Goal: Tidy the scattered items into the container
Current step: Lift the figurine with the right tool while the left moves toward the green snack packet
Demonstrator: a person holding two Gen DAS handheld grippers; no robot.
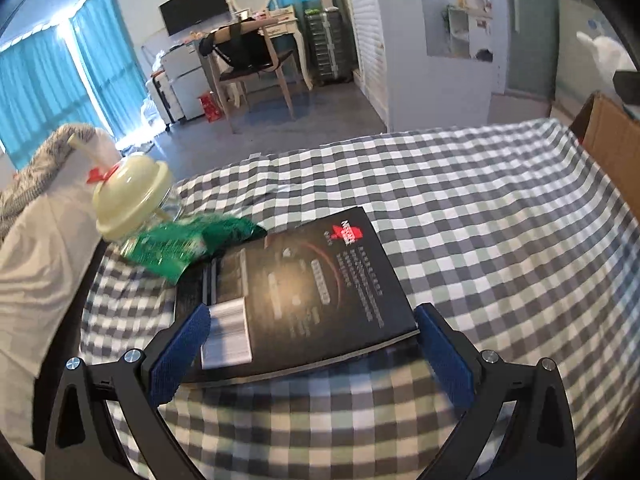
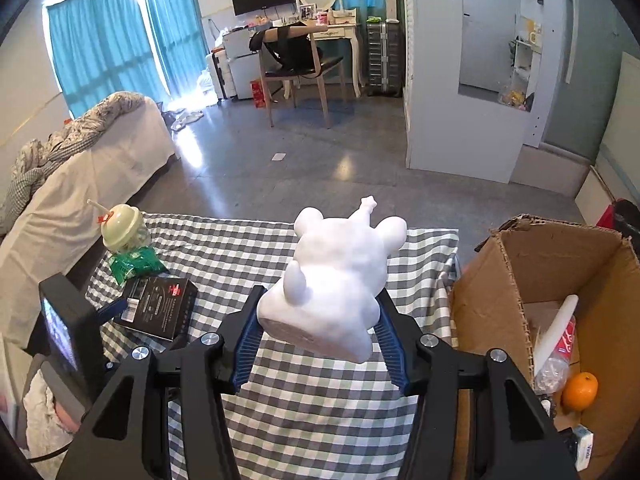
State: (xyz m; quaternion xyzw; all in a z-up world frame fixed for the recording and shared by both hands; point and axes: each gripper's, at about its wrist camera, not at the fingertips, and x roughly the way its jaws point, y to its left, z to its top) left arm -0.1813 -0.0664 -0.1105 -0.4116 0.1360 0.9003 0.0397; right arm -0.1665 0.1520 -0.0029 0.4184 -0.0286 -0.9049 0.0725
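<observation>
Daylight through teal curtains (image 2: 108,48), overexposed at the gap; glare patch on floor (image 2: 344,168). Left view motion-blurred, right sharp. Strong fisheye bending, dark corner vignette in both.

Grey, white and pale-green checks across the tabletop (image 2: 328,392). Plain white figurine (image 2: 340,280); blue ribbed fingers (image 2: 246,350). Black box (image 1: 296,292) with red logo and pale print. Shiny green packet (image 1: 188,244). Cream-lidded cup (image 1: 132,196), red bow. Brown cardboard box (image 2: 560,264); orange fruit (image 2: 580,391) inside.
</observation>
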